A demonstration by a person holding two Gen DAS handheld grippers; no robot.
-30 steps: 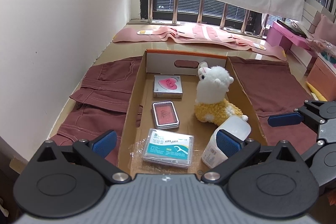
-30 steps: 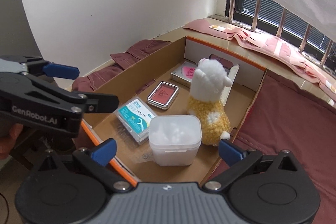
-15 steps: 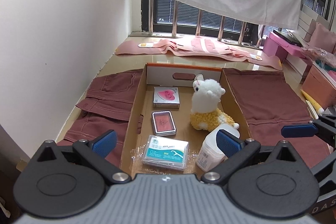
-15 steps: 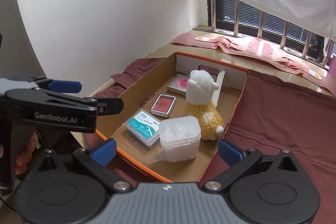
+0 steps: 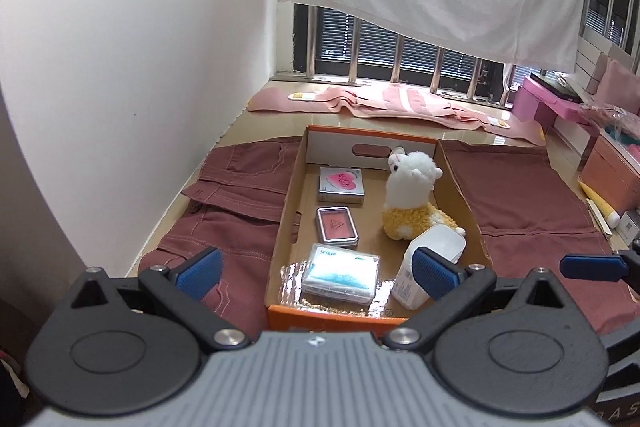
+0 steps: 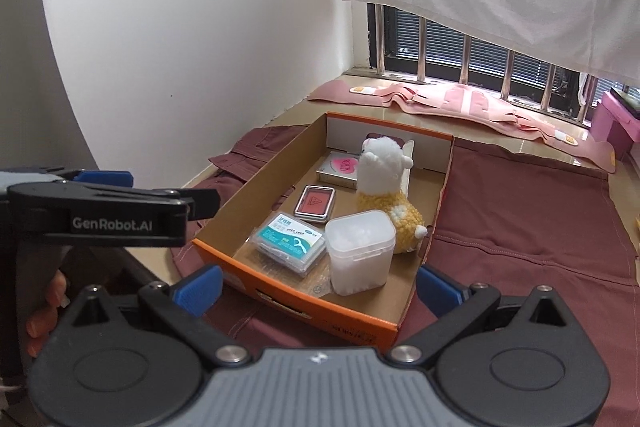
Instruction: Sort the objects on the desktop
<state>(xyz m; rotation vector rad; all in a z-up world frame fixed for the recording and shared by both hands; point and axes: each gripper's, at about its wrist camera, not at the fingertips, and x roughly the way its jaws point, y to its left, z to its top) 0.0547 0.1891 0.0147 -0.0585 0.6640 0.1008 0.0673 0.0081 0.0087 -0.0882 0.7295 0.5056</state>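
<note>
Box [image 6: 424, 239]: open cardboard tray on the maroon cloth [image 6: 528, 219]; it gathers the sorted things.
Contents: plush toy [image 6: 386, 187] upright at the right wall; heart box [image 5: 341, 185], red tin [image 5: 337, 225], floss case [image 5: 340, 273] in a row; white tub [image 6: 359, 251] at the front.
Left gripper [image 5: 316, 269]: fingers spread, empty, back from the box.
Right gripper [image 6: 318, 285]: likewise spread and empty; sorting looks done.
</note>
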